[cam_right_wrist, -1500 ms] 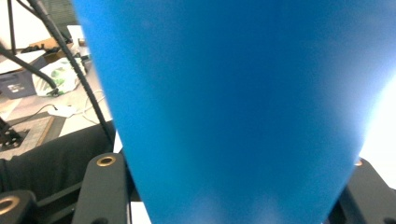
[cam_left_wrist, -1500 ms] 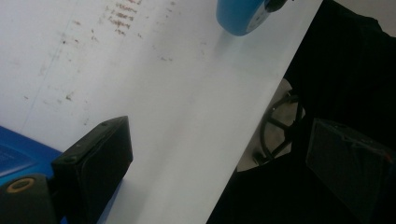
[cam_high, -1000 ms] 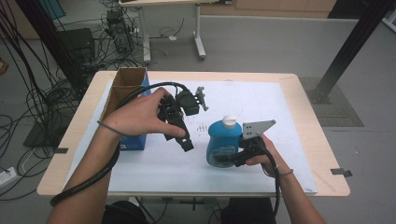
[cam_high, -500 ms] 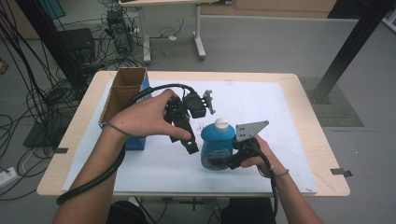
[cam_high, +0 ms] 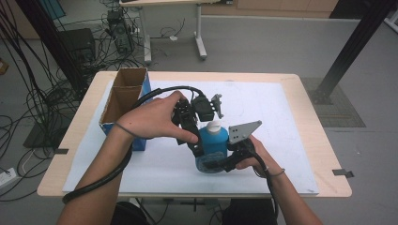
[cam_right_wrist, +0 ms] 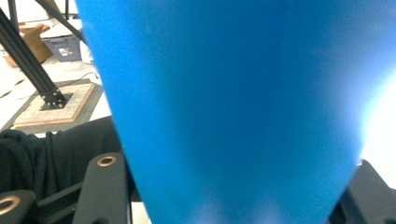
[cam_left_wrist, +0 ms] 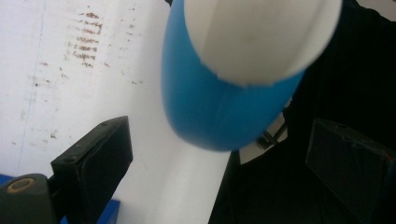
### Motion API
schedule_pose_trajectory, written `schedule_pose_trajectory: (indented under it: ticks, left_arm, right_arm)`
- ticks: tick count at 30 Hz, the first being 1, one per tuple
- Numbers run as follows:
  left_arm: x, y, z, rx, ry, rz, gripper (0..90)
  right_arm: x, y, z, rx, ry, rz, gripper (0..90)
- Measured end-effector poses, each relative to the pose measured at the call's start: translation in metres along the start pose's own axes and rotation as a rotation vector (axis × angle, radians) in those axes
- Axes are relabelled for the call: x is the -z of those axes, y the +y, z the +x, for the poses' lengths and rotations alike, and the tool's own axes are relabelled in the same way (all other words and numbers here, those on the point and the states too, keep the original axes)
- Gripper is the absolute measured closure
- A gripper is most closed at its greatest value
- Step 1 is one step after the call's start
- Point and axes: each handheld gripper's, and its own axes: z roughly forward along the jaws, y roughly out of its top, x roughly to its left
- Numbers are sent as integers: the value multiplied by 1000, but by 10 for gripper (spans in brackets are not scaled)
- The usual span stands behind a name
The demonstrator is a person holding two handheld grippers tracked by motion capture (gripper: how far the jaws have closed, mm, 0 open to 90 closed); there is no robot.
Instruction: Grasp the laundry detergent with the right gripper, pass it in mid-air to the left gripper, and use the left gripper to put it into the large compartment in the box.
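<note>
One blue bottle (cam_high: 213, 142), one cardboard box (cam_high: 123, 101), two grippers.

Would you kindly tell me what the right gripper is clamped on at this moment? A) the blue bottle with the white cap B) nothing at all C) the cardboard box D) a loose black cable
A: in the right gripper view the right gripper has its jaws pressed against both sides of the blue bottle, with the white cap on top in the high view.
</note>
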Motion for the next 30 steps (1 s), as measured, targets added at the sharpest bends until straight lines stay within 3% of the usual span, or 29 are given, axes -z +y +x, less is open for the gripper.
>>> schedule_pose_trajectory:
  ticks: [15, 30]
  left_arm:
    - [-2, 7, -3, -26, 0, 13, 74]
    - [-4, 13, -8, -38, 4, 12, 73]
  right_arm:
    - [-11, 14, 2, 38, 20, 16, 408]
    - [-18, 20, 4, 47, 34, 16, 408]
